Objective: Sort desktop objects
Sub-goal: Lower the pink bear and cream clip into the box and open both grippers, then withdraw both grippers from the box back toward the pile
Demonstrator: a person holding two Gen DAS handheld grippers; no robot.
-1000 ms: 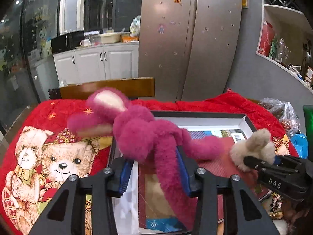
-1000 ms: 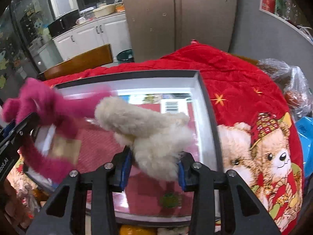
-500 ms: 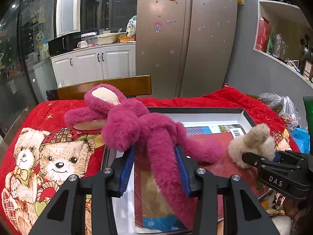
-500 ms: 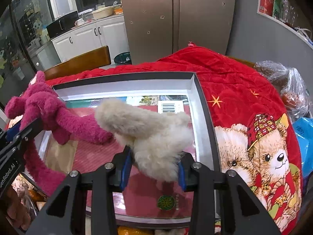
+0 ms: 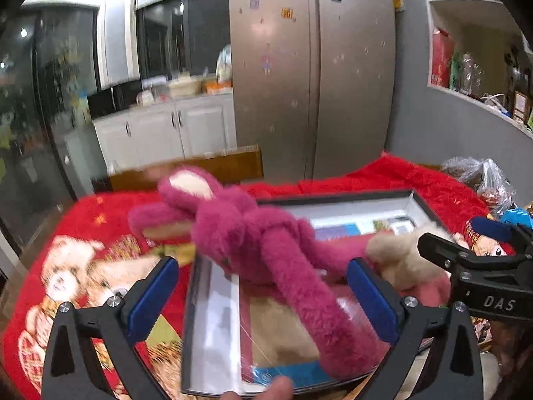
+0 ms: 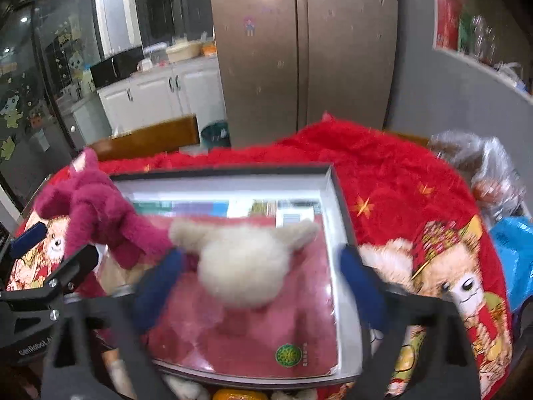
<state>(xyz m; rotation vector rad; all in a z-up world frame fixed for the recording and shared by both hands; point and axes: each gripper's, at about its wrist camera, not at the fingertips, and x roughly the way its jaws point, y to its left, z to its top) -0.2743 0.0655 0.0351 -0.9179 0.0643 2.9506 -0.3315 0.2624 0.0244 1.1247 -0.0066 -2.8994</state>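
Motion blur smears both views, most of all the right wrist view, where the blue pads [image 6: 361, 286] of the right gripper [image 6: 260, 286] are soft streaks and the print on the items in the open box [image 6: 343, 220] cannot be read. The lower edge of the left wrist view cuts off a fingertip [image 5: 276, 388] and the box's near rim. The pink plush toy [image 5: 253, 243] sprawls across the box's left edge, its head over the red bear-print blanket [image 5: 93, 266], one long limb trailing toward the camera between the pads of the left gripper [image 5: 266, 300]. The cream plush toy [image 6: 246, 260] lies inside the box on a red packet [image 6: 253, 330], its face turned away. Half a second ago each gripper pinched its toy; now both sets of jaws have just been opening and stand spread wide, the pads clear of the fur on either side, with each toy lying loose between them.
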